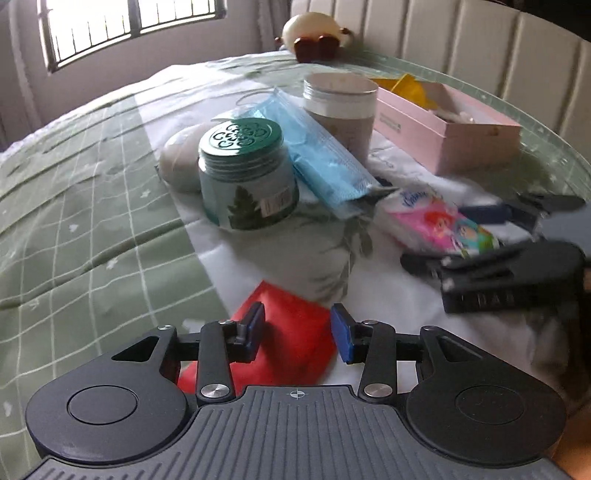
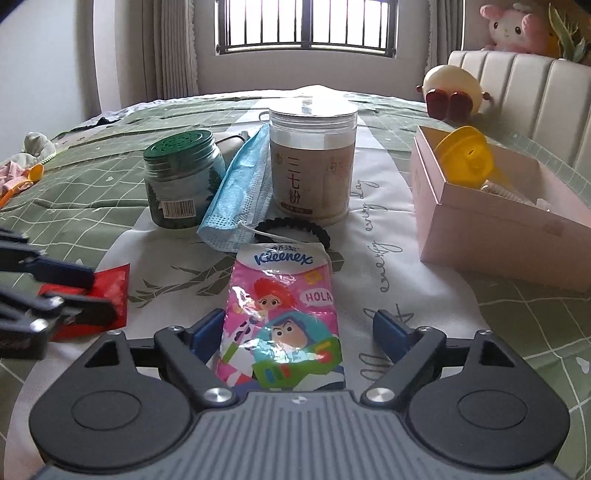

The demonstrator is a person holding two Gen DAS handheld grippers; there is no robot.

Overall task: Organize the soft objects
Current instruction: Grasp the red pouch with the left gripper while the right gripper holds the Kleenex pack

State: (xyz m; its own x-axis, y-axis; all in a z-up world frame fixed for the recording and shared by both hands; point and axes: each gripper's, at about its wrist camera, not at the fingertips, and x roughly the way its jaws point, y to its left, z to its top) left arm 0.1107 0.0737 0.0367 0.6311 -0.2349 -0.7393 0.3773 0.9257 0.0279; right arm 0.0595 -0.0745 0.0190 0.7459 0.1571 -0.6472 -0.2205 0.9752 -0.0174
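Glossy plastic tissue pack [image 2: 282, 321] lies between the right gripper's [image 2: 299, 332] wide-spread jaws, ungripped; left gripper [image 1: 297, 332] half-open over one red packet [image 1: 291, 339]; two round jars.

Left tongs [image 1: 297, 332] and right tongs [image 2: 299, 334] seemingly both agape.

A barred window [image 2: 306, 27] is seen at the top centre of the right wrist view, with curtains [image 2: 173, 48] hung to its left. A padded cream headboard [image 2: 517, 92] is seen at the upper right, and a pink plush toy [image 2: 517, 26] is set on top of it. A green checked bedspread [image 2: 92, 192] is spread over the bed. A green-lidded jar [image 2: 183, 181] is stood left of centre, and a clear-lidded canister [image 2: 314, 162] printed with characters is stood at centre. A pink box [image 2: 491, 225] is placed at the right, open, with a yellow item [image 2: 465, 151] lying inside it. A round cream toy [image 1: 314, 29] is seen at the top centre of the left wrist view.
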